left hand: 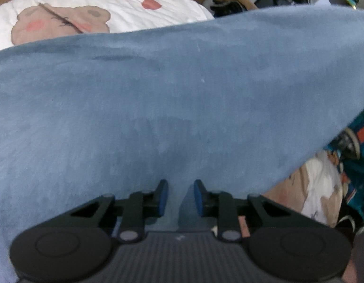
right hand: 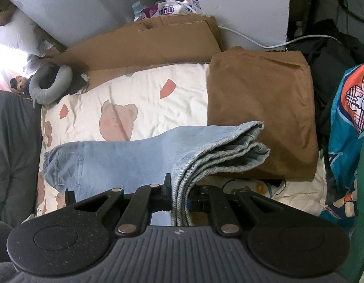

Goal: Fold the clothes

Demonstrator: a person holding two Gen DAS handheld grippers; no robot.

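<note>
Bedsheet (right hand: 139,99) under jeans (right hand: 125,155), right tool (right hand: 179,188) clamped

Light-blue jeans (right hand: 125,158) folded lengthwise on bear-print bedding, hems stacked, pocket up.

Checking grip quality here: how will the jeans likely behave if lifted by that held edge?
Probably floppy: the jeans sag from the right gripper. The stacked hems look thick, so likely heavy for cloth. The woven denim seems unlikely to slip.

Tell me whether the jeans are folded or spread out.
Folded. In the right wrist view the jeans lie doubled on the quilt, several hem layers stacked at the end, and the right gripper clamps those layers.
</note>
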